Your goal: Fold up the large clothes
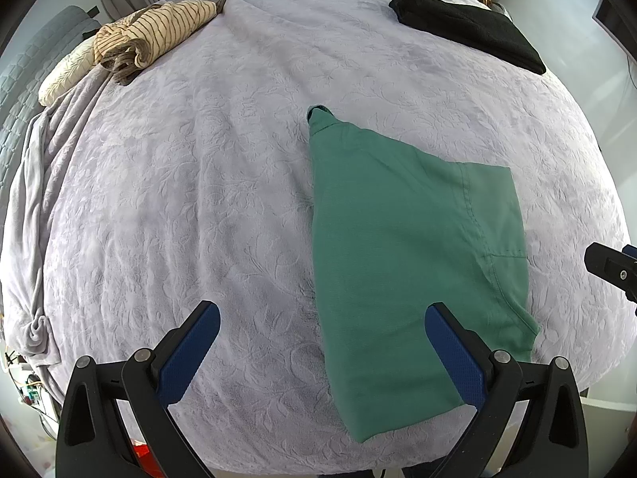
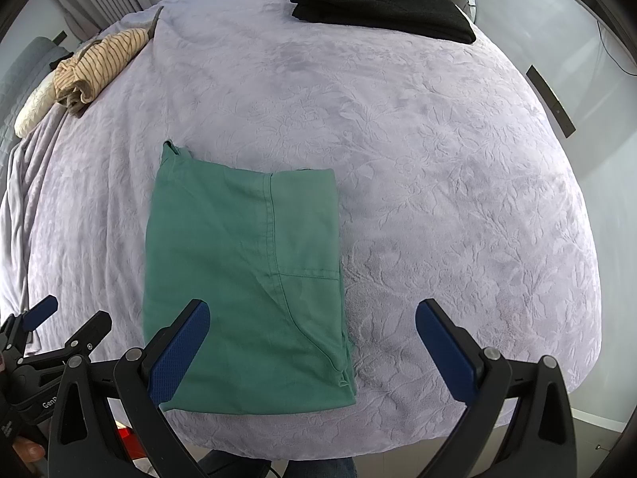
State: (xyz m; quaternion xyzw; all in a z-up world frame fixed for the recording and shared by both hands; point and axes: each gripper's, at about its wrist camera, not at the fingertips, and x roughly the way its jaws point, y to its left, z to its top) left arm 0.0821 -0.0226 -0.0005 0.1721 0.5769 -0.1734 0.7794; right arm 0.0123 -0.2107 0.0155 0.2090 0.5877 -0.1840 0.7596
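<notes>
Blue-padded fingers [image 1: 191, 354] fill the bottom of the left wrist view, and the left tool [image 1: 322, 354] hangs with its jaws spread wide, holding nothing, low over the near edge of the bed [image 1: 179, 199]. Looking far left, a striped garment [image 1: 155, 36] sits rolled and bunched at the far corner beside a cream pillow [image 1: 59, 79], which I'd call not yet folded. Moving to the middle, the green garment [image 2: 243, 279] lies flat on the lilac cover near the front edge, already doubled into a tall narrow panel with a seam running down it and a small tab of cloth poking out at its far left corner. Its right edge shows stacked layers, so at least one fold looks done; a crosswise fold or two would still be needed to make it compact. Further right, the right tool [image 2: 312, 354] is equally wide and empty, its left finger over the cloth's near part, its right finger over bare cover. Far right at the back, a black garment [image 2: 382, 4] rests neatly folded, seemingly finished.
</notes>
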